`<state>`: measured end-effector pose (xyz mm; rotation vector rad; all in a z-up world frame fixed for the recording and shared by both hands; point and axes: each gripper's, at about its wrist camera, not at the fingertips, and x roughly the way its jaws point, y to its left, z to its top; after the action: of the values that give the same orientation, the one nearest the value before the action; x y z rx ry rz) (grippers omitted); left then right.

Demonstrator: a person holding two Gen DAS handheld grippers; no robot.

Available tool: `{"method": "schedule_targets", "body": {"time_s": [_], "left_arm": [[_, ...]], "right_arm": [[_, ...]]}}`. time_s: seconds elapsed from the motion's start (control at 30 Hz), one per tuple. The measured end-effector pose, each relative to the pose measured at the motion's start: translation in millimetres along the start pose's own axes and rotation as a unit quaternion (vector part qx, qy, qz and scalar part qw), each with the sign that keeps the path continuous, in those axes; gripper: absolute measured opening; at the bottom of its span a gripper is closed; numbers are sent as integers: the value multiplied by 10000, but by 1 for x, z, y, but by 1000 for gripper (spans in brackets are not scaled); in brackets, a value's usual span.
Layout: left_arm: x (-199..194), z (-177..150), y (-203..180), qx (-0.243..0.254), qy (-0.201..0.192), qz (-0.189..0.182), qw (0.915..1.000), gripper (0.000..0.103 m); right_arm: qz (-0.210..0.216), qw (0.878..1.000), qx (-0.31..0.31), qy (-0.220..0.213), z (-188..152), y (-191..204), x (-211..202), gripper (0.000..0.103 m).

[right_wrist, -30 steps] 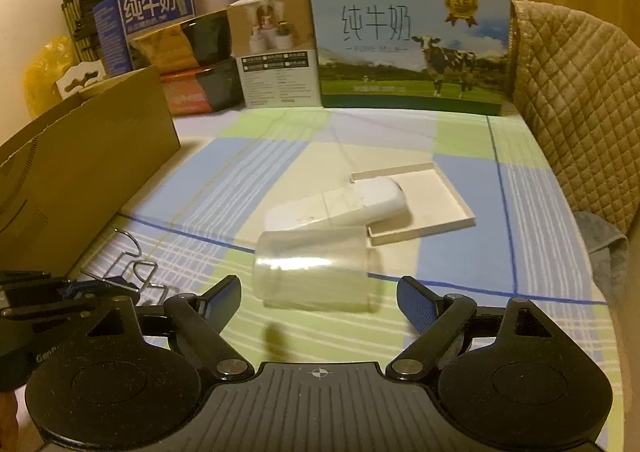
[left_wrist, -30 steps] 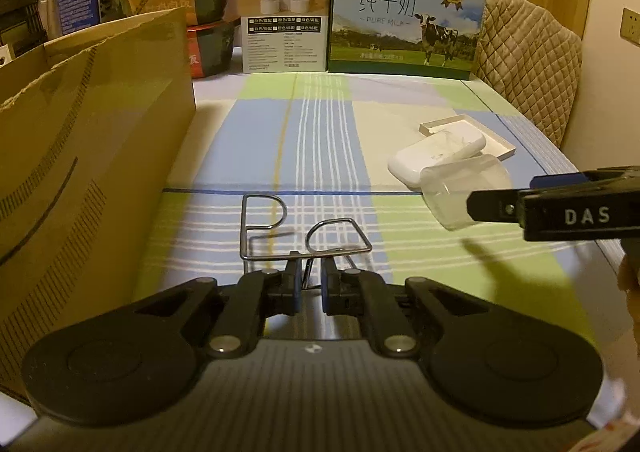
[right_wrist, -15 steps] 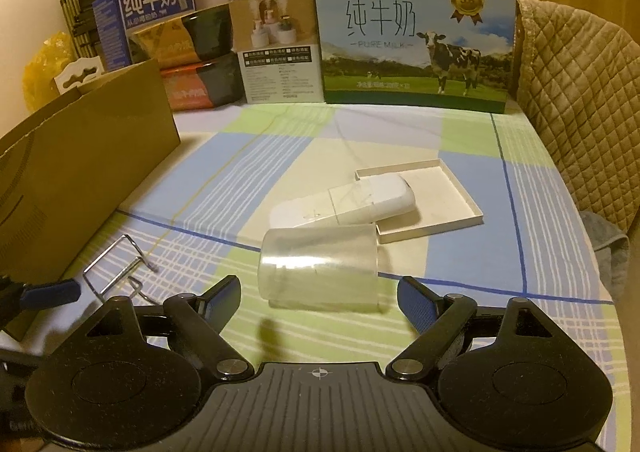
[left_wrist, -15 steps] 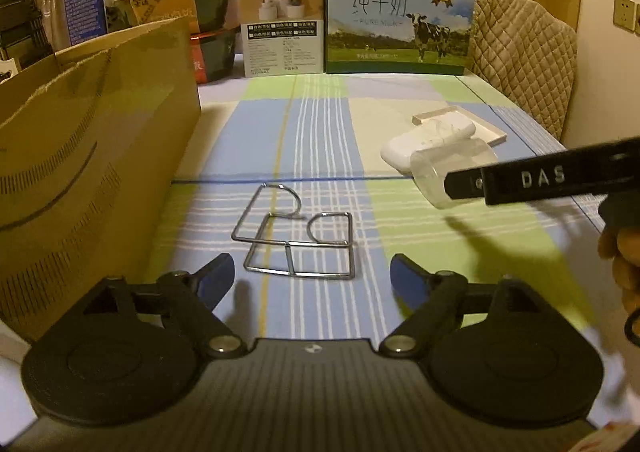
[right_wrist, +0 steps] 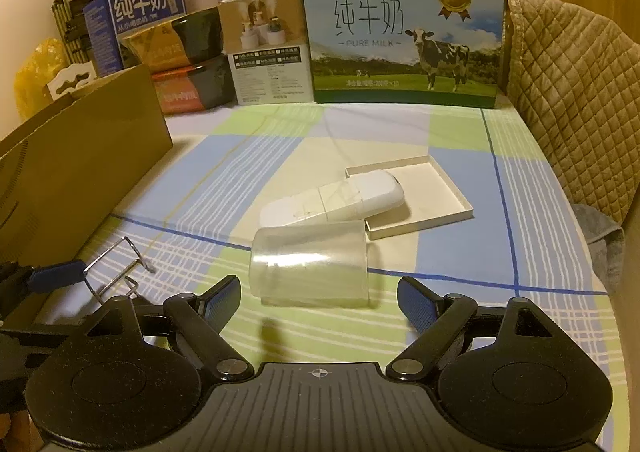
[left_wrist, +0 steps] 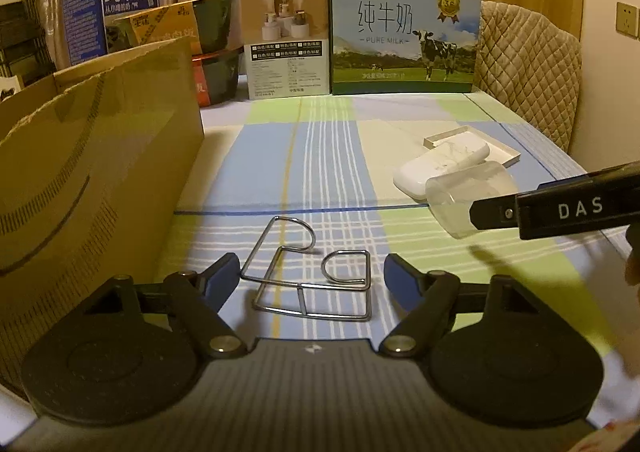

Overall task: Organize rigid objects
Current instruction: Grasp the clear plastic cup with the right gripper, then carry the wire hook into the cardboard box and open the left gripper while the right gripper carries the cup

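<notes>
My left tongs stand spread, their jaws having just been narrowing a little, with the wire rack lying flat on the cloth between the tips, untouched. I judge a clean pickup needs a pinch on one straight wire, low. My right tongs gape, gripping nothing (the clear cup lies on its side just ahead). Beyond it, the white case rests across the shallow tray's edge; the cardboard box waits left.

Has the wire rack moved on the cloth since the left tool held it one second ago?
Yes. The wire rack now lies flat and free between the open left tool, whose jaws just closed slightly; it lies nearer the blue line of the cloth.
</notes>
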<state>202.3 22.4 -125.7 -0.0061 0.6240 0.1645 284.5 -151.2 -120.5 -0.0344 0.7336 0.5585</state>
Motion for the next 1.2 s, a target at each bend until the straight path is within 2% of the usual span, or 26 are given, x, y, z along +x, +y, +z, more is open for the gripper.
{"method": "schedule_targets", "body": {"time_s": [0.27, 0.33, 0.63, 0.93, 0.97, 1.0, 1.03, 1.2], "left_arm": [[2, 2, 2, 52, -10, -98, 9999, 75], [2, 2, 3, 64, 15, -98, 9999, 67], [-3, 3, 1, -4, 143, -119, 9998, 66], [-2, 5, 4, -138, 178, -170, 9996, 66], [-2, 5, 5, -147, 183, -175, 9996, 66], [-2, 5, 5, -154, 189, -178, 9995, 66], [-2, 5, 5, -167, 198, -183, 9995, 66], [-6, 7, 6, -191, 212, -209, 9994, 66]], "right_arm": [[-10, 10000, 21, 1, 0, 0, 0, 83], [-4, 10000, 5, 7, 0, 0, 0, 83], [22, 9998, -199, 27, 1, 9, 7, 83], [-253, 9986, -448, 127, 4, 19, 30, 83], [-286, 9986, -409, 149, 5, 18, 32, 82], [-338, 9987, -350, 167, 6, 16, 32, 72], [-363, 9988, -275, 201, 6, 15, 31, 68], [-485, 9984, -45, 294, 3, 9, 9, 68]]}}
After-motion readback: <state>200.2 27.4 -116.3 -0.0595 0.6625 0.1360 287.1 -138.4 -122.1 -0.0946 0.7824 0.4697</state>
